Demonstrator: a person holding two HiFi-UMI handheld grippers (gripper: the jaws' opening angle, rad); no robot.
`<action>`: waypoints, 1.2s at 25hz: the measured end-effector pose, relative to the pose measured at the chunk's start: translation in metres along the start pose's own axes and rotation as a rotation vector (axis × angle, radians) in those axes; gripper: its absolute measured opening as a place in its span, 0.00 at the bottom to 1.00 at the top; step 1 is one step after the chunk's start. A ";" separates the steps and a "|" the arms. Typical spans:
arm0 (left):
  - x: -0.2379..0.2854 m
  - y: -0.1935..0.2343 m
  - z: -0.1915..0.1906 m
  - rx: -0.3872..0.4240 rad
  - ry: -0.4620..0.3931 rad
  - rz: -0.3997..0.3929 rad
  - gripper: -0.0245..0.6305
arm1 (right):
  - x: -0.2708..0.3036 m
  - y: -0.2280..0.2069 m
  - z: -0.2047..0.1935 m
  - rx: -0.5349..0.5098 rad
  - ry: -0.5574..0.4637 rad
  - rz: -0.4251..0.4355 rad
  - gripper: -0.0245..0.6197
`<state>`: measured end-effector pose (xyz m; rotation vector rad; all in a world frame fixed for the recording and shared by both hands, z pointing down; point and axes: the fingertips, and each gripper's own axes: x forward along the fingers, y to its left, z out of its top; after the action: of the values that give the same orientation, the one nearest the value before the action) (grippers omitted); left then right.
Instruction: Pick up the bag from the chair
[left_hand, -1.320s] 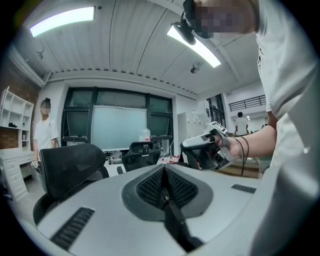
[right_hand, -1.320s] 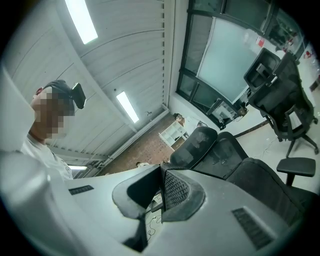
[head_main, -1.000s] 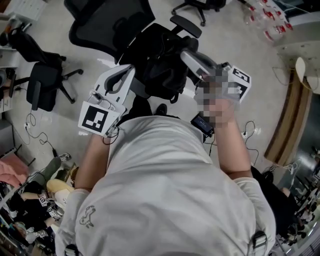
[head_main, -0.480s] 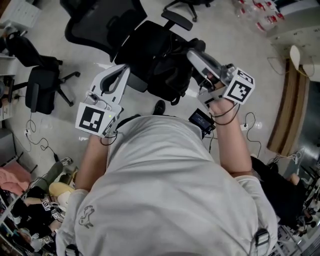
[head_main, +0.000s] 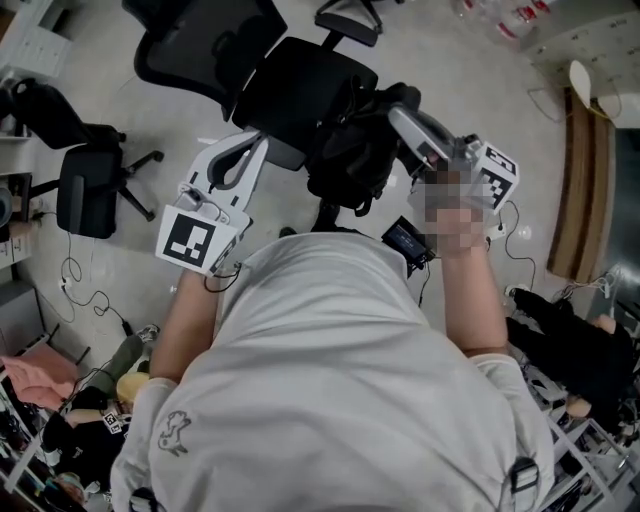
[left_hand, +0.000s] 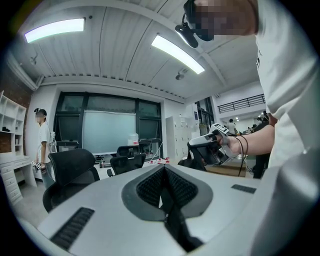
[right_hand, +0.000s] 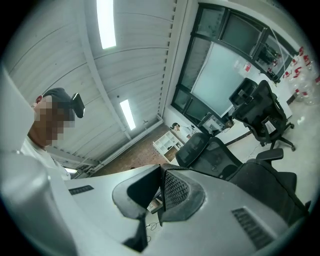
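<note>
On the black chair (head_main: 288, 88), the bag (head_main: 348, 158) lies beside the right claw (head_main: 399, 116).

The bag (head_main: 350, 150) and chair (head_main: 290, 85) were black. The left gripper (head_main: 256, 142) and right gripper (head_main: 398, 113) were pale grey with black ribbed pads (left_hand: 150, 187). Each cube (head_main: 190, 240) bore black-and-white square markers. The shirt (head_main: 330, 380) was off-white, the floor (head_main: 115, 95) pale grey, and a cloth (head_main: 45, 365) pink.

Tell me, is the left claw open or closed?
Closed. On the left gripper, the ribbed pads meet along one line, with nothing between them.
</note>
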<state>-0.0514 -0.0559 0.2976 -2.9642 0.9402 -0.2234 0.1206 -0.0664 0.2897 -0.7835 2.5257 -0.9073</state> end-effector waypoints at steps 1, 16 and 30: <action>-0.007 -0.002 0.000 -0.001 0.002 -0.002 0.06 | -0.002 0.006 -0.003 -0.006 -0.004 -0.003 0.09; -0.113 -0.045 -0.023 -0.028 0.015 -0.036 0.06 | -0.014 0.099 -0.071 -0.027 -0.048 0.014 0.09; -0.118 -0.114 -0.022 -0.041 0.029 0.006 0.06 | -0.063 0.140 -0.102 0.007 -0.005 0.107 0.09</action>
<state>-0.0851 0.1058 0.3114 -3.0027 0.9688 -0.2504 0.0676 0.1099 0.2794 -0.6405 2.5318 -0.8769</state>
